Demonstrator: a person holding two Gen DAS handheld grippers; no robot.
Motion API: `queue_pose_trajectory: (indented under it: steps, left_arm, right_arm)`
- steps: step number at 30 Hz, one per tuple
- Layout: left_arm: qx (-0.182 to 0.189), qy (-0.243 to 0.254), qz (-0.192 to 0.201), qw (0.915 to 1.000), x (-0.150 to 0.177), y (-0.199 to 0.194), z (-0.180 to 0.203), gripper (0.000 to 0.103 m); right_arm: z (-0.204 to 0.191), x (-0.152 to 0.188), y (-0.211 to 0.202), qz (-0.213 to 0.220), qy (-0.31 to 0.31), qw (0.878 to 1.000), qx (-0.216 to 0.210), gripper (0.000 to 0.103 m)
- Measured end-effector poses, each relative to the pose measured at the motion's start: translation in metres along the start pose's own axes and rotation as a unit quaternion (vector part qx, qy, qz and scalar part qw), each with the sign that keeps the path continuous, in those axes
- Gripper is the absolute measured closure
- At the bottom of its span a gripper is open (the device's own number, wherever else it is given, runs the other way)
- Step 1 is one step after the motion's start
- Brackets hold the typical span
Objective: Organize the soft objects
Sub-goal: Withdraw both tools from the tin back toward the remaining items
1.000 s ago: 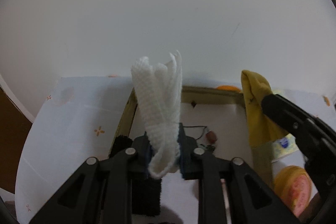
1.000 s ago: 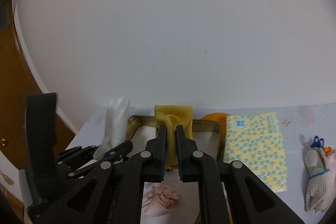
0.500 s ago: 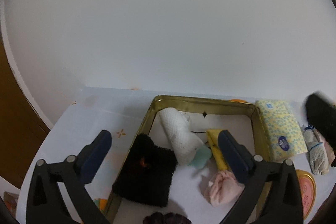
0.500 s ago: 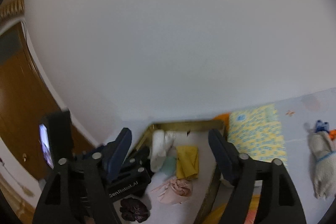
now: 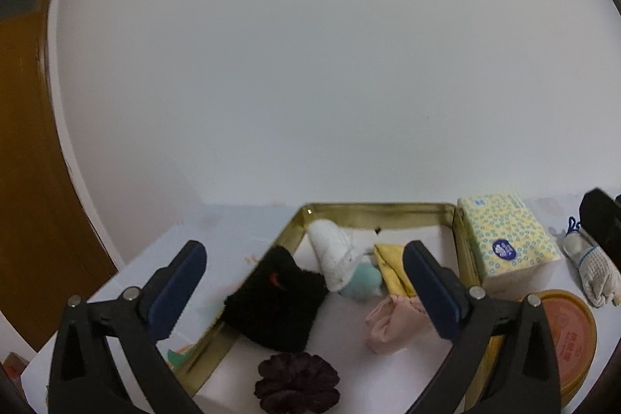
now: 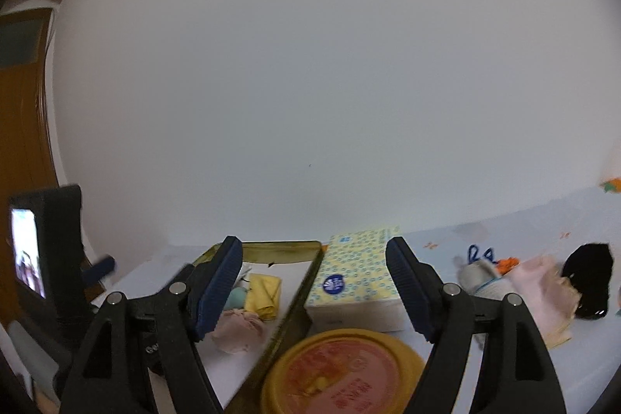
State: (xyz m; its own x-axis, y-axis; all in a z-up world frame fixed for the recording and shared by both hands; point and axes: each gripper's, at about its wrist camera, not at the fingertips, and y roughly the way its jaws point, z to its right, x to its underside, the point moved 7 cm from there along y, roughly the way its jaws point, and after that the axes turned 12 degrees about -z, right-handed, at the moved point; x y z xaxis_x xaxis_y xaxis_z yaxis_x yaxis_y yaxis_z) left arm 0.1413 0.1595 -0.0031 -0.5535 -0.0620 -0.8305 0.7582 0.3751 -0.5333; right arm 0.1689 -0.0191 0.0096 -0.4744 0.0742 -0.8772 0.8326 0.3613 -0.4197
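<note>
Both my tongs hang empty over the gold tin: the left tongs (image 5: pixel 302 282) stand at their widest, the right tongs (image 6: pixel 314 288) wide too, nothing between the jaws of either. Both have just been opening.

Nearest me, at six o'clock in the left view, the dark maroon scrunchie (image 5: pixel 297 381) lies in the tin. Just beyond it, the black fuzzy cloth (image 5: pixel 277 301) drapes over the gold tin's (image 5: pixel 376 214) left rim at nine o'clock; I judge it the likeliest to slide out onto the table (image 5: pixel 217 231) if a finger brushes it. The pink bundle (image 5: pixel 392 323) sits right by my left tongs' right finger and could snag on it. Further in lie the teal pouf (image 5: pixel 361 284), the yellow cloth (image 5: pixel 392 268) and the white rolled cloth (image 5: pixel 333 251), loose and apt to unroll.

At three o'clock outside the tin wait the grey rolled sock (image 6: pixel 483 278), pink cloth (image 6: pixel 543 293) and black item (image 6: pixel 590 278). Reaching them, my right tongs could knock the tissue pack (image 6: pixel 357 278) or the round lid (image 6: pixel 341 371).
</note>
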Motion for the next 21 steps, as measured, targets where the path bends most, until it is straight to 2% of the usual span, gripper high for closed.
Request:
queue_pose_trajectory:
  steps: [4, 5, 14, 21]
  left_arm:
    - [0.023, -0.018, 0.003, 0.9996, 0.002, -0.007, -0.001, 0.001]
    - [0.026, -0.02, 0.005, 0.9995, 0.003, -0.009, -0.001, 0.001]
    - [0.035, -0.022, 0.042, 0.9982, 0.013, -0.028, 0.009, 0.001]
    - [0.061, -0.018, 0.043, 0.997, 0.026, -0.038, 0.022, 0.001]
  right_arm:
    - [-0.003, 0.007, -0.004, 0.006, -0.017, 1.0, 0.014, 0.025]
    - [0.005, 0.007, -0.022, 0.008, -0.019, 1.0, 0.014, 0.025]
    - [-0.002, 0.013, -0.032, 0.016, -0.06, 0.997, 0.041, 0.025]
    - [0.008, 0.012, -0.05, 0.021, -0.071, 0.996, 0.058, 0.025]
